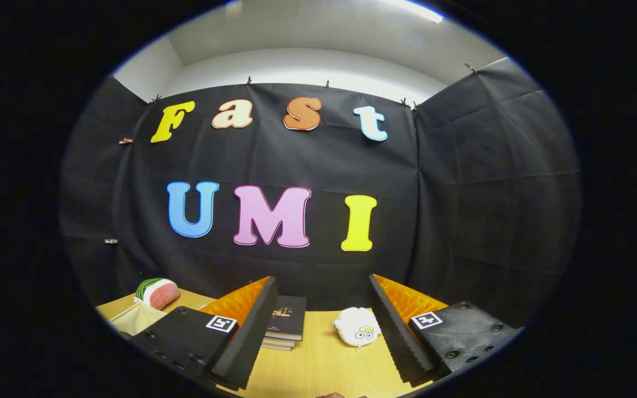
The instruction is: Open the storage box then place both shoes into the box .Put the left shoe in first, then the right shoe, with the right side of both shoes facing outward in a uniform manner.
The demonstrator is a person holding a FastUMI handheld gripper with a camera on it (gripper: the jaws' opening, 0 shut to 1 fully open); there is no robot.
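My gripper (321,287) is held high above a wooden table (318,365) and points at the booth's back wall. Its two fingers stand wide apart with nothing between them, so it is open. A small dark sliver (334,395) shows between the fingers at the table's near side; I cannot tell what it is.
Beyond the fingers, a stack of dark books (284,326) lies on the table. A white round plush toy (358,327) sits to its right. A watermelon-slice plush (157,293) lies at the far left, beside the corner of a beige fabric container (136,319).
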